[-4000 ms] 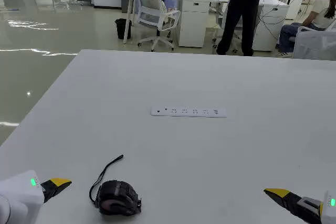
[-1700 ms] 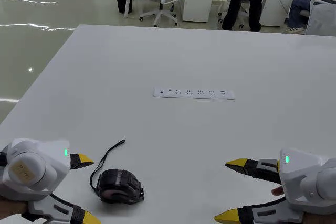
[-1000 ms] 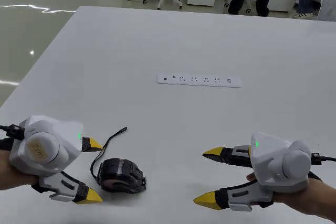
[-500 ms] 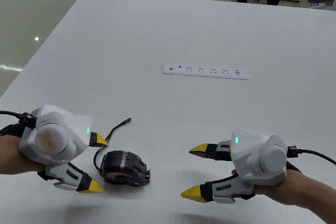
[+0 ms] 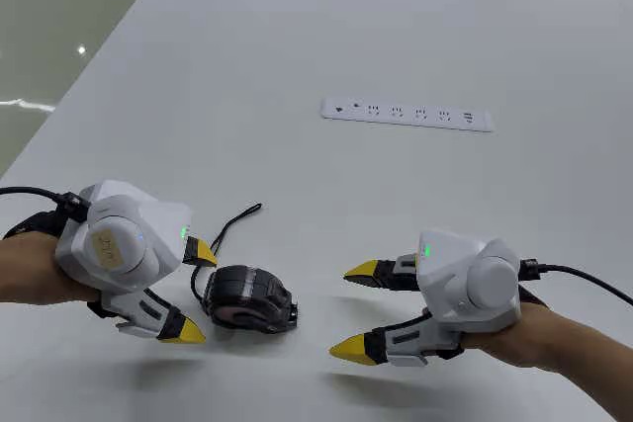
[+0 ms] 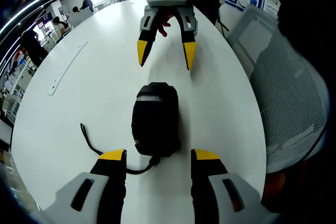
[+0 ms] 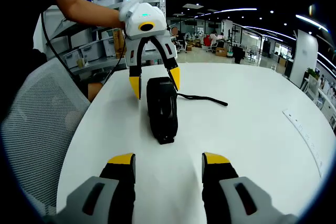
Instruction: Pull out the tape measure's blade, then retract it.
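While the tape measure (image 5: 252, 296) lies unmoved on the white table (image 5: 297, 37), both grippers have come in from the bottom corners of the head view and now face each other across it. The left gripper (image 5: 196, 292) sits at the case's 9 o'clock, jaws spread wide, one yellow tip each side of the case's near end. The right gripper (image 5: 352, 309) waits at 3 o'clock, a little apart, jaws also wide and holding nothing. The black wrist strap (image 5: 237, 221) trails off toward 11 o'clock. A white power strip (image 5: 406, 114) lies well away at 1 o'clock. Its lower place in the picture comes from the headset tipping down.

Seen from the left gripper view, the case (image 6: 155, 116) lies lengthwise between that gripper's own tips, which flank its near end. Whether they touch it I cannot tell. The right gripper (image 6: 165, 59) points back from 12 o'clock.

Seen from the right gripper view, the case (image 7: 161, 108) stands on edge at 12 o'clock, clear of the open jaws, with the left gripper (image 7: 155, 83) straddling its far end.

My judgement: the approach is done and the blade is not yet out. The left looks set to clamp the case while the right goes for the blade's hook.

Count: one tape measure, one strap, two grippers, one power strip, one table.
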Tool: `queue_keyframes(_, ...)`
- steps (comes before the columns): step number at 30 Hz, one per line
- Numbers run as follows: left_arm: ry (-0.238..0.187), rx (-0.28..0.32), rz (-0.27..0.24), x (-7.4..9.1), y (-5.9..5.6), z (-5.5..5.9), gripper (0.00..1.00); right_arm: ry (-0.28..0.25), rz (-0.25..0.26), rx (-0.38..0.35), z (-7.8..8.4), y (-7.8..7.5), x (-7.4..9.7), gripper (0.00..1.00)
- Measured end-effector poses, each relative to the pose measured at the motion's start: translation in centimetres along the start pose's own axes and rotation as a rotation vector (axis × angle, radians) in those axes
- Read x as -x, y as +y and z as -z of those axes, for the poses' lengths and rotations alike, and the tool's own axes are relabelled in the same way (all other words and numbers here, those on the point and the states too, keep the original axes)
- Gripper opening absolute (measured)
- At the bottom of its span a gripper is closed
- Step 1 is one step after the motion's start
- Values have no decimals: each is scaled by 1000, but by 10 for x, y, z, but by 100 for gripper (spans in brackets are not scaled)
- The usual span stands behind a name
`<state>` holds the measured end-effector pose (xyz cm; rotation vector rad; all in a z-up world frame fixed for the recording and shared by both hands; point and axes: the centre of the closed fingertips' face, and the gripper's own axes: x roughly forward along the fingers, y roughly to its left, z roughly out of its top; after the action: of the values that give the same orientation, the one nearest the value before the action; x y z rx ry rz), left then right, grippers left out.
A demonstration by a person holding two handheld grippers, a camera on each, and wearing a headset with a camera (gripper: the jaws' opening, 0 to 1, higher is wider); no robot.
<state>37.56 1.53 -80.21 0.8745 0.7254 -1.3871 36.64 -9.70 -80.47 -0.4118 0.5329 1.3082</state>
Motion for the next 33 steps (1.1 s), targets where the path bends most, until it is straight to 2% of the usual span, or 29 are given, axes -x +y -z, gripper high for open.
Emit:
queue_keyframes(18, -23, -6, 45, -9, -2, -9, 40, 9, -21, 36, -3, -1, -27, 38)
queue_keyframes(33, -36, -18, 51, -14, 0, -12, 29, 15, -41, 65, -7, 4, -44, 25)
